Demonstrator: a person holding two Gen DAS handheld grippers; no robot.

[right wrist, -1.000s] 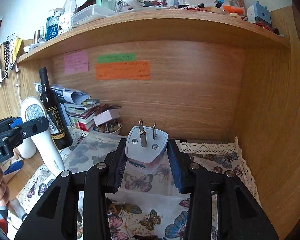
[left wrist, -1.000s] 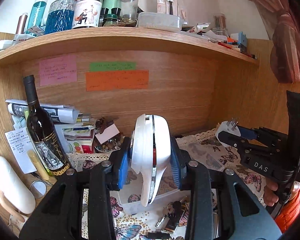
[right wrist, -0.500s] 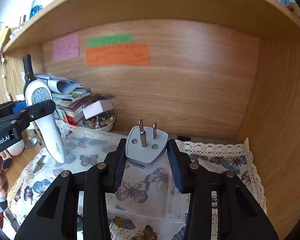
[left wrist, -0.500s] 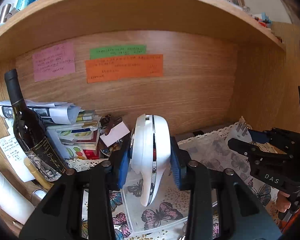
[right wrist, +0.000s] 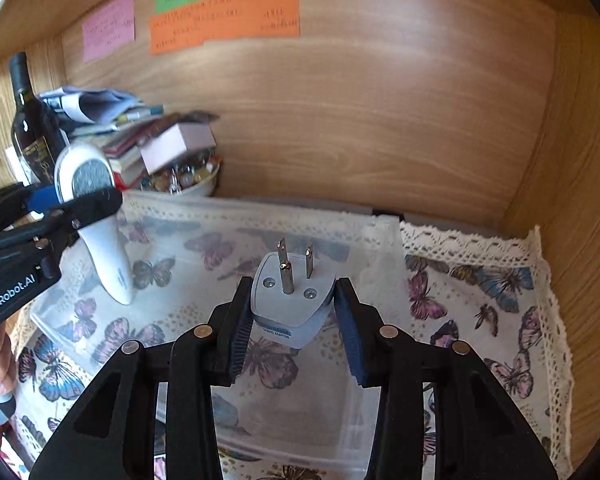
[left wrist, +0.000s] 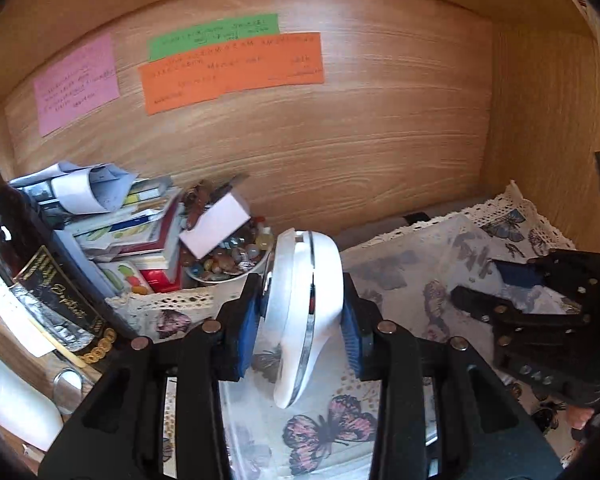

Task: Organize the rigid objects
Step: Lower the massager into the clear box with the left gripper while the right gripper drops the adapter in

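Observation:
My left gripper (left wrist: 302,322) is shut on a white handheld device (left wrist: 304,312), held upright over a clear plastic bin (left wrist: 452,240); the device also shows in the right wrist view (right wrist: 100,216). My right gripper (right wrist: 294,320) is shut on a grey travel adaptor plug (right wrist: 292,300), prongs pointing up, over the same clear bin (right wrist: 380,240). The right gripper also shows at the right of the left wrist view (left wrist: 532,304). The bin sits on a butterfly-print cloth (right wrist: 480,300) inside a wooden alcove.
A wine bottle (left wrist: 32,268), a stack of books and papers (left wrist: 108,216) and a bowl of small stones (left wrist: 228,260) stand at the back left. A white bottle (left wrist: 12,400) lies at the left edge. The wooden back wall (right wrist: 380,100) and right side wall (right wrist: 580,160) close the alcove.
Both grippers have moved forward and down into the alcove, under the shelf, and now hang low over the clear bin. Both still hold their objects.

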